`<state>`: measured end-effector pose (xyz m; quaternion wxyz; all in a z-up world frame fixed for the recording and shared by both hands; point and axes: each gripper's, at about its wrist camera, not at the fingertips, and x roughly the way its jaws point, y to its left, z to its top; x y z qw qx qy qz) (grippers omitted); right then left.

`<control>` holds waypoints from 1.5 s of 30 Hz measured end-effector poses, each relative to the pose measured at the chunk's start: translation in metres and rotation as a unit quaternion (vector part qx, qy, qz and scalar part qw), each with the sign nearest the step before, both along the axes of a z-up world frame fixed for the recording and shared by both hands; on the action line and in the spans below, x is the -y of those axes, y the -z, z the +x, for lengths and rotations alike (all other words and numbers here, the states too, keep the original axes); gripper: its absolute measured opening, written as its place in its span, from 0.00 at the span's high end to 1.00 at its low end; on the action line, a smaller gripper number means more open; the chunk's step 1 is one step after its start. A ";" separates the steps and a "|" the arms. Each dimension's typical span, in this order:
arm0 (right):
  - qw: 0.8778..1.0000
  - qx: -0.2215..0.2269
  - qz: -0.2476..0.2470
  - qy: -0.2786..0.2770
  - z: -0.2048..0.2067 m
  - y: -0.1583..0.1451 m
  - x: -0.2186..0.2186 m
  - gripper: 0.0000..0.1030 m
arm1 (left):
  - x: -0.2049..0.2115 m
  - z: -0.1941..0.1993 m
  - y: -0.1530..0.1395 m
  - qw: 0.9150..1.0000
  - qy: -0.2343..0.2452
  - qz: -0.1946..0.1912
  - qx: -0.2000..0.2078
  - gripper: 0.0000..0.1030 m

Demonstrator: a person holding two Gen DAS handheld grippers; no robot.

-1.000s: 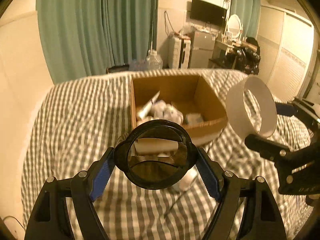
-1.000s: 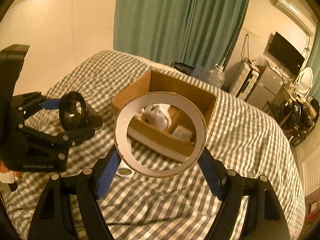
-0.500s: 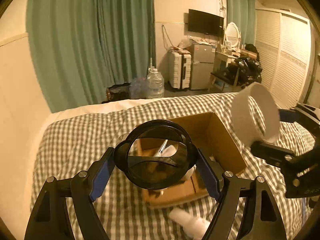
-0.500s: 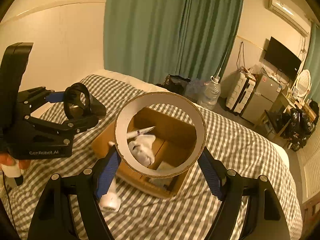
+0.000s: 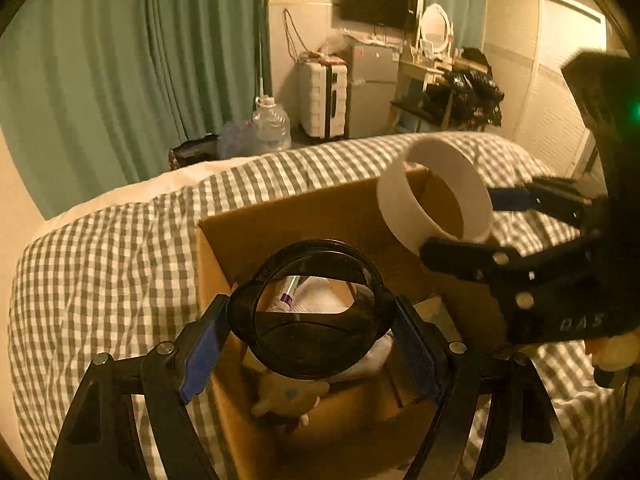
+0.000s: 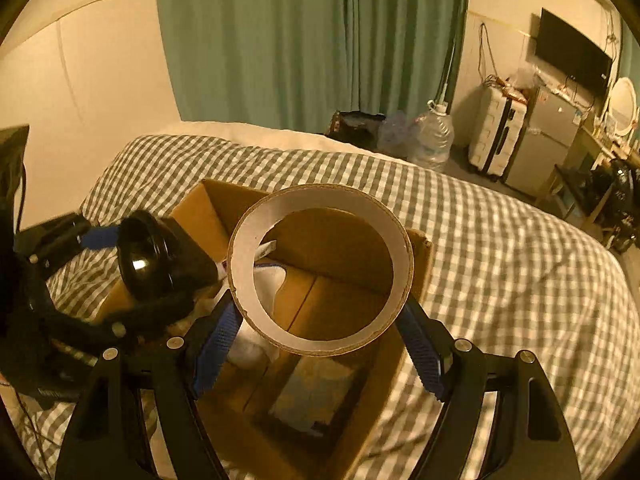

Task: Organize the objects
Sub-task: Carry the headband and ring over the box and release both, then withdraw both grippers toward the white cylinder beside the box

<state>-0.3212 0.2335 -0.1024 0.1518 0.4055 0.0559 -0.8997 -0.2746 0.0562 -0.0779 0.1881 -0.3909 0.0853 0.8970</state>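
Grippers are hovering over the box [image 6: 416, 264], left gripper [image 5: 310, 338] clasping a black ring [image 5: 312, 308], right gripper [image 6: 320, 338] a white ring [image 6: 320, 268]; lettering unreadable.

left gripper [image 5: 310, 344]: black angular frame showing silver screws, wearing blue ribbed pads [image 5: 204, 350] | right gripper [image 6: 320, 340]: carrying matching black arms, blue pads, silver screws | side housing showing faint pale lettering, green light glowing
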 end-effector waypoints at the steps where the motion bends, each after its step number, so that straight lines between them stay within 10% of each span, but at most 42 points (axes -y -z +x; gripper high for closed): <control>1: 1.000 0.000 -0.003 0.001 -0.004 0.003 -0.001 0.25 | -0.003 -0.002 0.003 1.000 0.003 0.000 0.003 0.21; 11: 0.998 -0.021 -0.059 -0.002 -0.010 0.008 -0.009 0.06 | -0.021 -0.004 0.013 1.000 0.019 -0.014 -0.005 0.10; 32: 0.996 -0.090 -0.004 0.024 0.108 -0.106 -0.024 0.06 | 0.039 0.098 -0.093 0.997 -0.052 0.001 -0.062 0.04; 45: 1.000 -0.026 0.015 -0.006 0.156 -0.040 0.020 0.06 | 0.073 0.144 -0.022 0.992 -0.121 -0.033 -0.018 0.04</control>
